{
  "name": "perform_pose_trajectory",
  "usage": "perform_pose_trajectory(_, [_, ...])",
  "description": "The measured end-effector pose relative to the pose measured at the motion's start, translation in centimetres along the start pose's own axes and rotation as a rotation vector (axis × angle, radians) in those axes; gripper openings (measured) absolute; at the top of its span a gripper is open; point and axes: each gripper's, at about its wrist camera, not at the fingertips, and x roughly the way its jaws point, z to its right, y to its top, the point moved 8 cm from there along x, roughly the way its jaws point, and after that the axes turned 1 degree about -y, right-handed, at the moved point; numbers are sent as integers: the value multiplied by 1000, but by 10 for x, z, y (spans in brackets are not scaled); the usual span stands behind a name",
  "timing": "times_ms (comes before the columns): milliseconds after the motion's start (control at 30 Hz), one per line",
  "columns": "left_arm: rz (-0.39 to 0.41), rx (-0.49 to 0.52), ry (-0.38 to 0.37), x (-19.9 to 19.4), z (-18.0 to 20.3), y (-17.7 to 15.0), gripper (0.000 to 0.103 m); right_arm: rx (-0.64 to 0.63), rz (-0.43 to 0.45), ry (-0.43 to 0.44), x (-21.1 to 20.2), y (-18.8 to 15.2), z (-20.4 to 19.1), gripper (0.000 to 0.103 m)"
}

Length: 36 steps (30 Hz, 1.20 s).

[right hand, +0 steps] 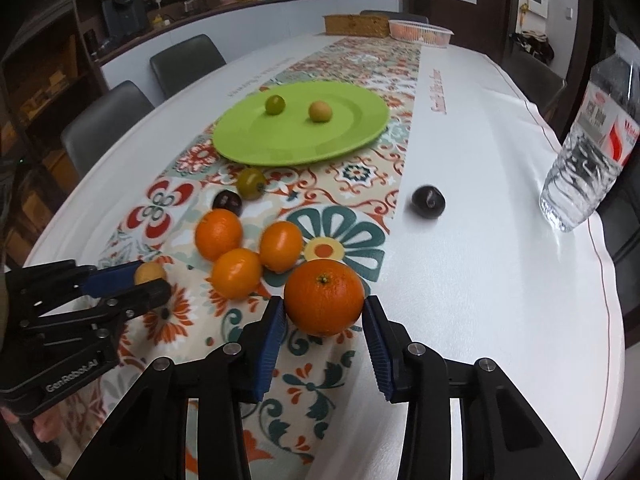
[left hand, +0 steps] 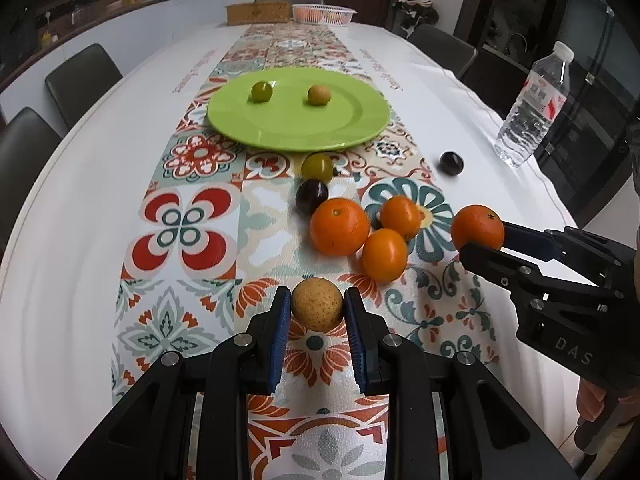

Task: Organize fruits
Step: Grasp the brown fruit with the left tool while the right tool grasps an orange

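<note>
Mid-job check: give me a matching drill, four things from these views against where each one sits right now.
Things:
1. tan fruit
2. big orange
3. lone dark plum
4. green plate

Places:
A. on the white cloth near the water bottle
B. between the fingers of the left gripper
C. on the patterned runner, holding two small fruits
D. between the fingers of the right gripper

Pairs: 1-B, 2-D, 3-A, 4-C

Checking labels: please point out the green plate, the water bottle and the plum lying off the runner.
Green plate (left hand: 280, 136), left wrist view, bare front rim.
Water bottle (right hand: 588, 160), right wrist view, body.
Plum (right hand: 429, 201), right wrist view, centre.
</note>
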Motion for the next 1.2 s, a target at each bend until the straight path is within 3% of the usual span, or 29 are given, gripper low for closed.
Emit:
perform_pose_trajectory(667, [177,66,10,-53,-3,57,27,-46,145,29,-42,53,-19,41])
perform_pose_trajectory(1200, [258,131,29,-49,-10,121,27,-64,231,28,-36,114,-13,41])
